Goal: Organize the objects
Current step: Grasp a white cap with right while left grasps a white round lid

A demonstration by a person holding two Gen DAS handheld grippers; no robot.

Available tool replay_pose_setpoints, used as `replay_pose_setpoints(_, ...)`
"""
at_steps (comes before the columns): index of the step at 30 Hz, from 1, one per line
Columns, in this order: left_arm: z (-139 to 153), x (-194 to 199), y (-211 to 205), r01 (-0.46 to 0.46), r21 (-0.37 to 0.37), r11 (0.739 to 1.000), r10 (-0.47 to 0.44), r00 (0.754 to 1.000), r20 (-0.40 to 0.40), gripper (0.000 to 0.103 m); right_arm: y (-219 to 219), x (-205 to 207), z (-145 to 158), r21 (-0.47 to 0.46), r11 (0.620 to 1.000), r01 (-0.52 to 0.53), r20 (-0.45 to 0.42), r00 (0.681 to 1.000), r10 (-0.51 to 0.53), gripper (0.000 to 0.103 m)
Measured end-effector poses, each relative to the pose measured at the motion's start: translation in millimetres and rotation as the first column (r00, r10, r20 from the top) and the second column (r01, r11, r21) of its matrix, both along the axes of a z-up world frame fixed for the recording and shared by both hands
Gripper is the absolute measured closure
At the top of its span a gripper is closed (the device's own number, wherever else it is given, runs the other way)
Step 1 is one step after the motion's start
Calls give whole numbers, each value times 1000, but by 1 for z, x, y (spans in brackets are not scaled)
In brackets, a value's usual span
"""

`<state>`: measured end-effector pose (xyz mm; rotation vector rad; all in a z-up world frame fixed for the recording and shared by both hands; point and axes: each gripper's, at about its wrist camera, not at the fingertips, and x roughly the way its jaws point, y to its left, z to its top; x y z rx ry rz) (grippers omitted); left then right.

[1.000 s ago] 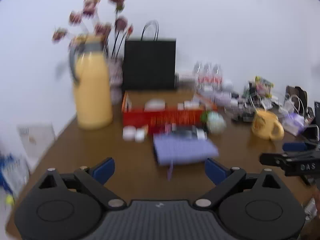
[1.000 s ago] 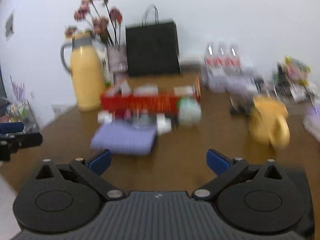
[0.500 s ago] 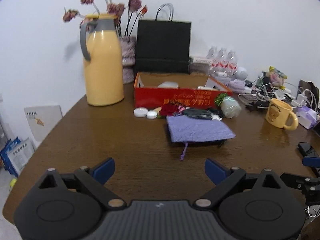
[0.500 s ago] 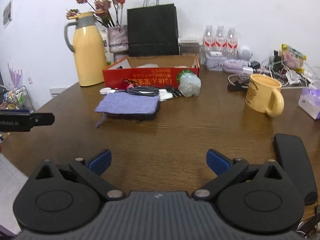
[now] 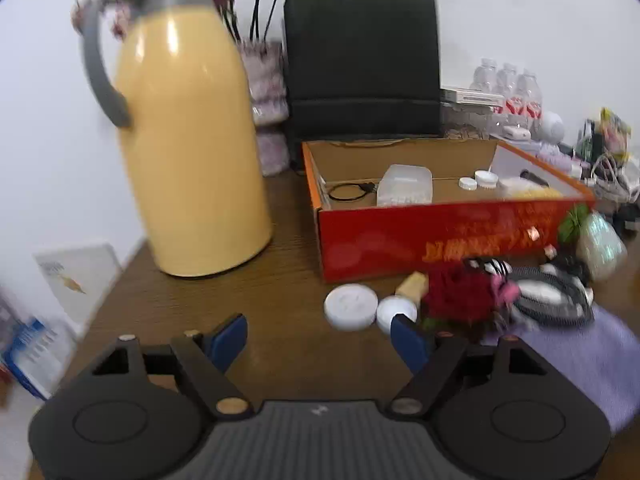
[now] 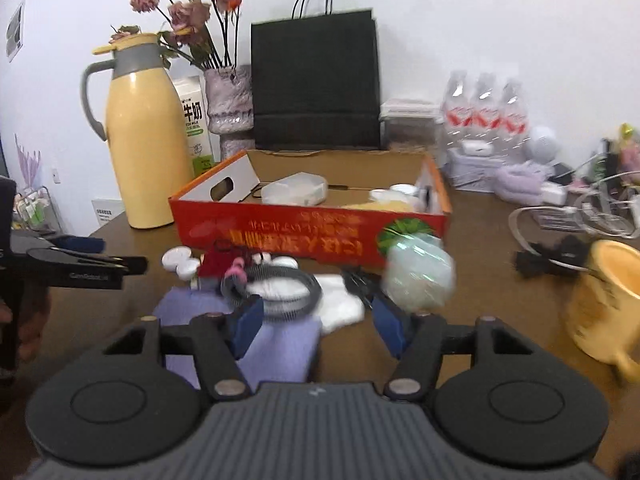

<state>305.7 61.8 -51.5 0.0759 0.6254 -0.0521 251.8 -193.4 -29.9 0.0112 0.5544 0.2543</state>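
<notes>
Both of your tongs are spread wide with nothing between them. The left tongs (image 5: 318,338) hang low over the counter (image 5: 280,292), with the two white round lids (image 5: 351,306) just ahead and to the right of the gap. The right tongs (image 6: 320,320) sit over the purple cloth (image 6: 280,344), the coiled grey cable (image 6: 280,284) just in front.

You seem to be reaching for loose pieces to drop into the red box (image 5: 440,236). Take one item at a time: center a lid between the fingers before closing, and lift it clear of the box wall. With the cable, pinch the coil at one spot so it does not drag the dark red flower (image 6: 216,266) or the cloth with it.

The left view looks down into the box, showing a clear plastic container (image 5: 405,184) and small caps. Only the right view shows the yellow mug (image 6: 604,300), the milk carton (image 6: 196,128) and the left tongs from the side.
</notes>
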Motion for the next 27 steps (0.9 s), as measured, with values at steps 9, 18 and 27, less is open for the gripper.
replay_pose_setpoints(9, -20, 36, -2, 28, -51, 998, -33, 996, -84, 21, 39, 114, -25, -15, 998, -67, -92, 994, 66, 57)
replay_pose_setpoints(18, -27, 32, -16, 5, -20, 1000, -6, 998, -63, 69, 62, 135, -52, -83, 990, -117, -152, 983, 103, 96)
replay_pose_setpoints(27, -19, 8, -31, 25, -71, 997, -30, 997, -64, 70, 39, 93, -12, -69, 998, -6, 48, 999, 9, 99)
